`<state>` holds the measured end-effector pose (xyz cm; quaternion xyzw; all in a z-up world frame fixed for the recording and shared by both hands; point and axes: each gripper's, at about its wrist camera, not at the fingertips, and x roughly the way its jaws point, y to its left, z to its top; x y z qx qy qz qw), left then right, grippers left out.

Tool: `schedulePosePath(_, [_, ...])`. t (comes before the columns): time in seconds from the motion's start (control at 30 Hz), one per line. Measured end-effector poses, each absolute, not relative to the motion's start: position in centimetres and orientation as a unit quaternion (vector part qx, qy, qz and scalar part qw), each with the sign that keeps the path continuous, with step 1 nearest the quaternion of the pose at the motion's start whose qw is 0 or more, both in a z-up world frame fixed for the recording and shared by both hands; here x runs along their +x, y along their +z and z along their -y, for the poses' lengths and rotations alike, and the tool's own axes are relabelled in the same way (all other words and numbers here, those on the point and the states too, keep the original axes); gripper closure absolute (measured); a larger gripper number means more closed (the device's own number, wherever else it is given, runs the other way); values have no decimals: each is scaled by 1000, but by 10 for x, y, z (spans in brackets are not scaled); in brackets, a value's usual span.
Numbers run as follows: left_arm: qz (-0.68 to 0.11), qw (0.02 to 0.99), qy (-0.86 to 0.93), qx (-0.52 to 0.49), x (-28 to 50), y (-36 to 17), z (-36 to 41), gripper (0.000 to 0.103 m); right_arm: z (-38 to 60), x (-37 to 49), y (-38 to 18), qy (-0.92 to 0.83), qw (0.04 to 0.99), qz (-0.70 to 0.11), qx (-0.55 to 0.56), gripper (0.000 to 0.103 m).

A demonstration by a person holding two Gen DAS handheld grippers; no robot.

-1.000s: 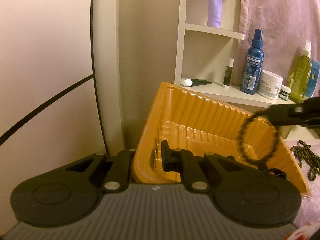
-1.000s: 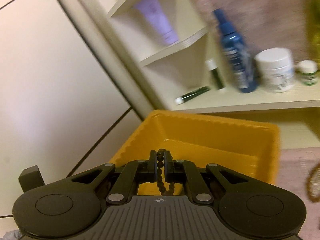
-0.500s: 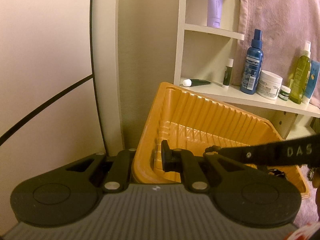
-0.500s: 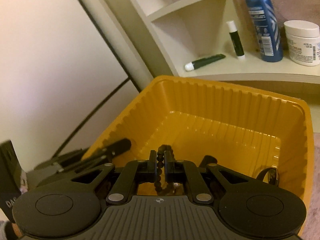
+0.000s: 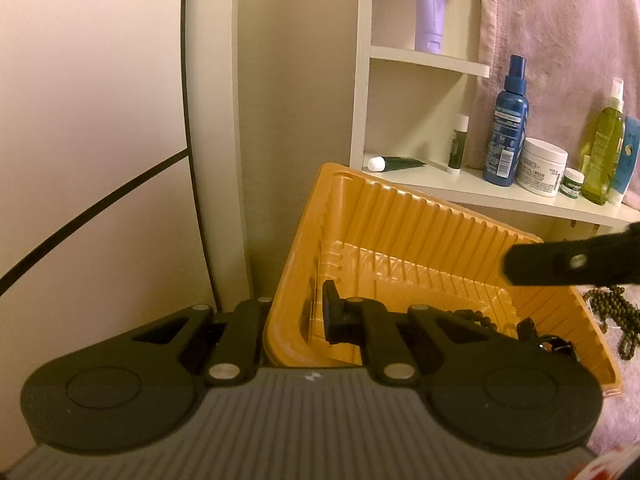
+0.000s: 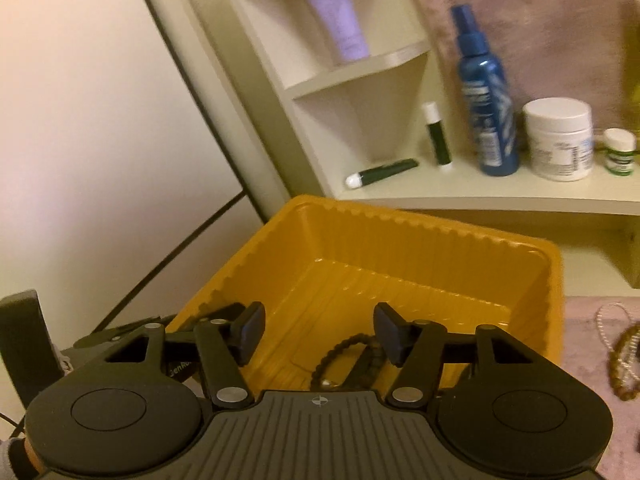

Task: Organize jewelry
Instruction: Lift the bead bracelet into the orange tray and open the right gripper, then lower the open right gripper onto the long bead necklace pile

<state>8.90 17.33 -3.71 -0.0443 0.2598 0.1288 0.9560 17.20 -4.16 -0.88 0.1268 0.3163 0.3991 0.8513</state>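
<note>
Now the right gripper [image 6: 319, 338] is seen spread wide above the tray [image 6: 400, 236]; the bracelet [image 6: 340, 356] is left lying inside, lower centre; the tray's near wall is clamped by the left gripper [image 5: 294, 320].

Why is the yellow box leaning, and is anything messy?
The yellow tray sits tilted because the left gripper pinches its near wall. A dark bead bracelet lies inside. More bead strings lie loose on the pink cloth outside it, not yet tidied. Nothing looks broken or spilled.
</note>
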Motion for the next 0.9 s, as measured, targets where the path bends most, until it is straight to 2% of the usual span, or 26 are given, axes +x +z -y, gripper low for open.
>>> schedulePosePath(0.23, [-260, 956, 129, -44, 89, -37, -173, 93, 86, 156, -11, 361, 873, -307, 114, 42])
schedulePosePath(0.7, [-261, 955, 131, -41, 89, -37, -173, 93, 233, 151, -60, 179, 906, -368, 110, 42])
schedulePosePath(0.9, [-262, 955, 131, -39, 90, -36, -173, 93, 262, 162, -71, 150, 910, -375, 90, 42])
